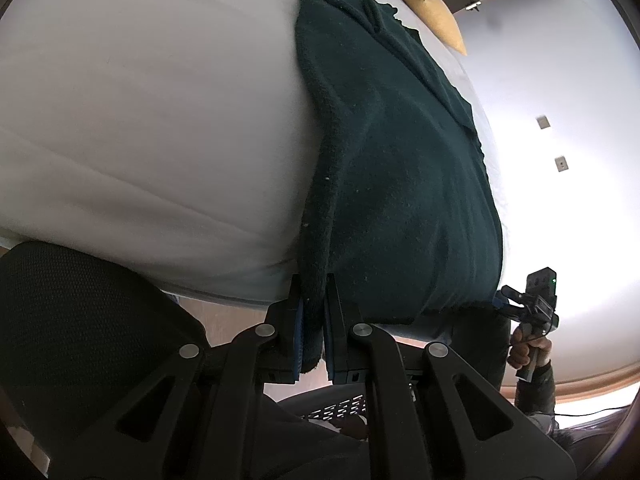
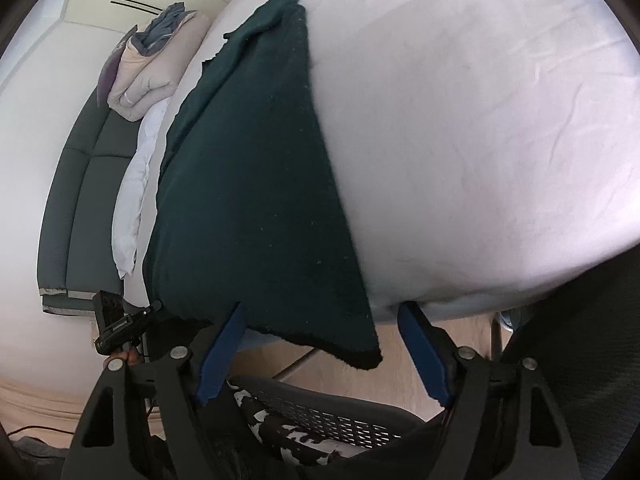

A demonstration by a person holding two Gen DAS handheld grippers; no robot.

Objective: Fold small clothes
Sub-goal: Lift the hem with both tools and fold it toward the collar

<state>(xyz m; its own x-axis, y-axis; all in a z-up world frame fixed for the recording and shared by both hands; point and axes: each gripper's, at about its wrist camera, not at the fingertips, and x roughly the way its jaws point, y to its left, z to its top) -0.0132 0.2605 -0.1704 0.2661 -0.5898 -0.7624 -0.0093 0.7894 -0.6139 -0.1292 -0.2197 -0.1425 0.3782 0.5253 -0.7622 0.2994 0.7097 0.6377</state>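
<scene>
A dark green fleece garment (image 1: pixel 400 168) lies stretched out on the white bed sheet (image 1: pixel 140 120), its near hem hanging over the bed's edge. My left gripper (image 1: pixel 314 320) is shut on the hem's left corner, with the cloth pinched between the blue pads. In the right wrist view the garment (image 2: pixel 256 184) reaches down to my right gripper (image 2: pixel 324 350), which is open. The hem's right corner (image 2: pixel 360 352) hangs between the wide-apart blue pads (image 2: pixel 222 352) and is not pressed by them. Each view shows the other gripper at its far side: right gripper (image 1: pixel 504 298), left gripper (image 2: pixel 154 307).
A yellow cushion (image 1: pixel 428 8) lies at the far end of the bed. A folded beige duvet with clothes on top (image 2: pixel 148 68) sits on a grey sofa (image 2: pixel 80 184) beside the bed. A black mesh chair (image 2: pixel 320 408) stands below the grippers, over wooden floor (image 2: pixel 400 360).
</scene>
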